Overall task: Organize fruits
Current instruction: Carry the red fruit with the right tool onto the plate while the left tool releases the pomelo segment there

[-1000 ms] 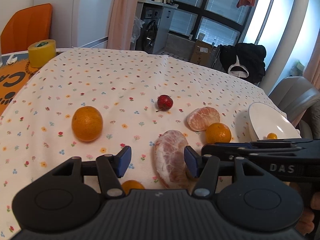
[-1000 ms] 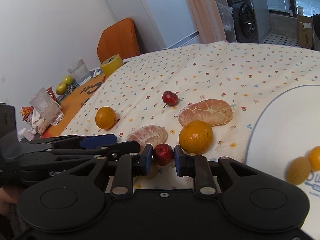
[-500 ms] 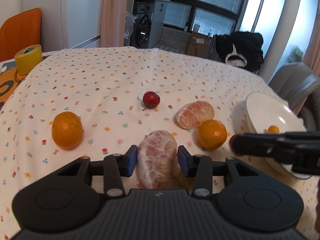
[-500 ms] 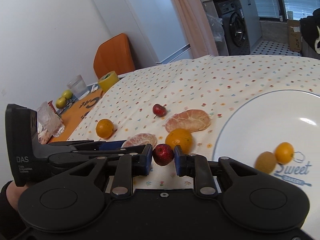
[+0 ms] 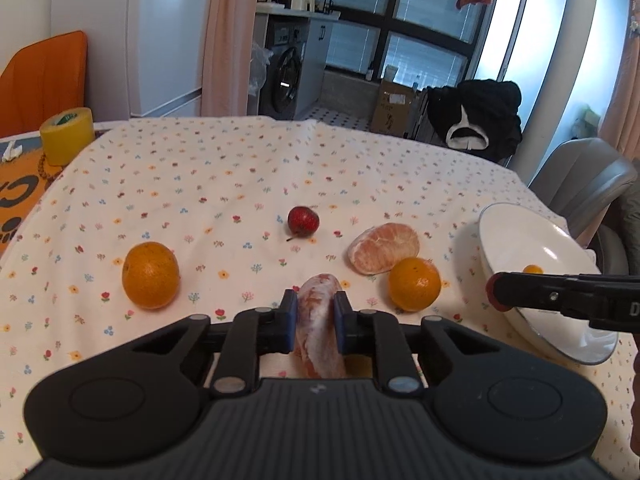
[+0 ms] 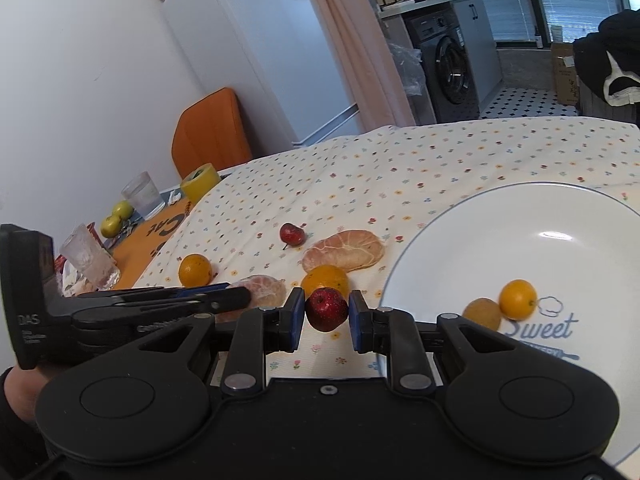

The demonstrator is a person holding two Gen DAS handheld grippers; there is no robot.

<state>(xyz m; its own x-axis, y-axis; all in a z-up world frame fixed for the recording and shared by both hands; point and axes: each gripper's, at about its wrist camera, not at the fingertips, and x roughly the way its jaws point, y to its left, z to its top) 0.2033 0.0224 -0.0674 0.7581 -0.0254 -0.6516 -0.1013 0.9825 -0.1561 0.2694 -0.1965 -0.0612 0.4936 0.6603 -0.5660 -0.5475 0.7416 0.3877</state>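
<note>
The left gripper (image 5: 315, 322) is clamped on a peeled pinkish citrus piece (image 5: 319, 324), its blue pads pressing both sides of the fruit just above the flowered tablecloth (image 5: 224, 184). The right gripper (image 6: 325, 314) is closed around a small red fruit (image 6: 326, 309), held in the air beside the near rim of a white plate (image 6: 520, 260).

Out from the left gripper, a whole orange (image 5: 415, 284) sits just to its right, touching or nearly touching a second peeled citrus piece (image 5: 384, 249) behind it. A second small red fruit (image 5: 303, 220) with a stem lies farther back, near the middle of the cloth. Another whole orange (image 5: 150, 274) rests well apart on the left.

In the right wrist view, the plate holds two little fruits side by side: a bright orange one (image 6: 518, 298) and a duller brownish-yellow one (image 6: 482, 313). Blue lettering on the plate reads "Sweet".

At the far left edge of the table stand a yellow roll of tape (image 5: 67, 134), two clear glasses (image 6: 143, 201) and two green fruits (image 6: 116, 218), beside an orange chair (image 6: 210, 134).
</note>
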